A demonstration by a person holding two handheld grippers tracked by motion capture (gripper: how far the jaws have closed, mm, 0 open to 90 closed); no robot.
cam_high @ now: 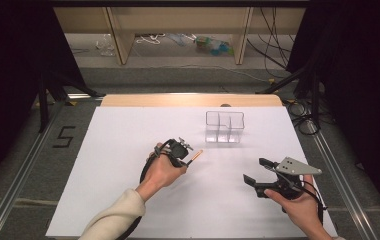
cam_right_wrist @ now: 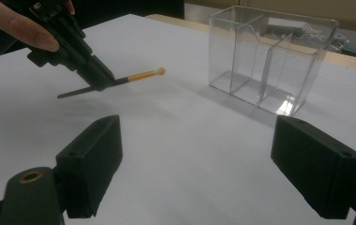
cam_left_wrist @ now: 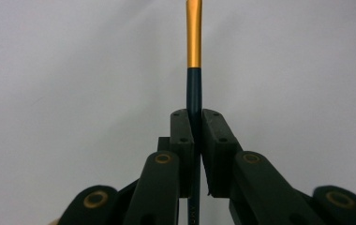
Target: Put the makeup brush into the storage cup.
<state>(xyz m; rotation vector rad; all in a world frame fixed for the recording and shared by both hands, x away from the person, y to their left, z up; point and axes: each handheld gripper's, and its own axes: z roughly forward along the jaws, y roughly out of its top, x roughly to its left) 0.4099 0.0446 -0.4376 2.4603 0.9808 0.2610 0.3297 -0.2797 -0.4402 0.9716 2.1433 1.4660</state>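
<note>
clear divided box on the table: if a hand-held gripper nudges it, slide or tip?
The clear box looks thin-walled and empty, so probably light. It is about as tall as wide, on a smooth white table: likely slides when nudged low, may tip when nudged high.

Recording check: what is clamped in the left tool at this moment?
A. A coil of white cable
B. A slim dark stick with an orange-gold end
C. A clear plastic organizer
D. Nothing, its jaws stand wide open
B: the left tool has its jaws closed on the slim dark stick, whose orange-gold end juts out beyond them; the clear organizer stands apart on the table.
</note>
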